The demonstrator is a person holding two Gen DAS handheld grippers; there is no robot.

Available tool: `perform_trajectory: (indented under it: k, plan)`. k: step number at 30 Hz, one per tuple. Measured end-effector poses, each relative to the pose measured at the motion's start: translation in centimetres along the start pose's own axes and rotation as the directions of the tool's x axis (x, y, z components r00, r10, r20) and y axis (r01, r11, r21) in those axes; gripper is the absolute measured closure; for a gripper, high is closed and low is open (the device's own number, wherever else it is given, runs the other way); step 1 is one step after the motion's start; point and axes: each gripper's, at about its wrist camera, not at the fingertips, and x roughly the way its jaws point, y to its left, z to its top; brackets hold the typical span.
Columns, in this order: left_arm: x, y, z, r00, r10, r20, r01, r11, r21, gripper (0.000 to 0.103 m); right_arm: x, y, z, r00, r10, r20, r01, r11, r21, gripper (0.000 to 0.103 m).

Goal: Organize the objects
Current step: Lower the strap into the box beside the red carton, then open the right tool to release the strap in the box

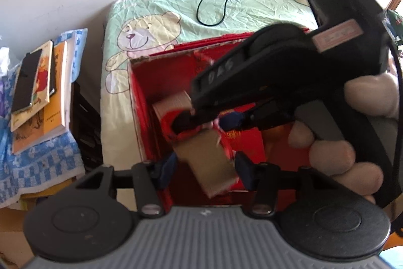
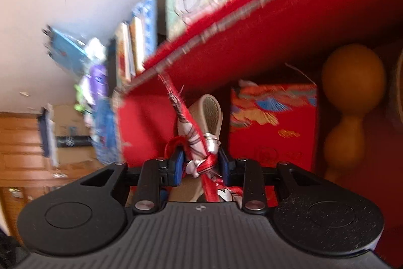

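1. Green bear-print sheet covers the bed (image 1: 226,9); its far half lies bare apart from a black cable (image 1: 214,4).
2. Red box (image 1: 141,97) sits open at the bed's near edge, crowded inside.
3. Right tongs (image 2: 200,163), tilted down into the box, pinch a red-and-white ribbon (image 2: 201,158).
4. Left tongs (image 1: 201,168) stand wide around a brown card (image 1: 209,163), just above the box.
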Motion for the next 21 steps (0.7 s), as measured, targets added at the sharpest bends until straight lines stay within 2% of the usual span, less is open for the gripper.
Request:
perform_trajectory:
  k: [3, 7, 13, 18, 21]
  plan:
    - [-0.40, -0.29, -0.40, 1.000, 0.020, 0.011, -0.020, 1.000, 0.009, 0.054, 0.71, -0.46, -0.01, 0.999, -0.001, -0.043, 0.002, 1.000, 0.009, 0.073]
    - [-0.59, -0.06, -0.40, 1.000, 0.022, 0.014, -0.022, 1.000, -0.003, 0.057, 0.74, -0.33, 0.27, 1.000, 0.003, -0.030, -0.003, 1.000, -0.021, 0.072]
    - [-0.65, 0.23, -0.51, 1.000, 0.002, 0.024, -0.002, 1.000, -0.021, 0.050, 0.62, 0.02, 0.15, 0.998, 0.020, -0.055, -0.022, 0.999, -0.035, 0.070]
    - [-0.47, 0.14, -0.32, 1.000, 0.010, 0.022, -0.009, 1.000, -0.027, 0.053, 0.27, 0.17, -0.09, 0.997, 0.069, -0.036, -0.071, 0.996, -0.047, 0.070]
    - [-0.45, 0.21, -0.30, 1.000, 0.006, 0.022, -0.006, 0.999, -0.033, 0.050, 0.03, 0.26, -0.11, 0.998, 0.059, -0.015, -0.060, 0.997, -0.054, 0.070]
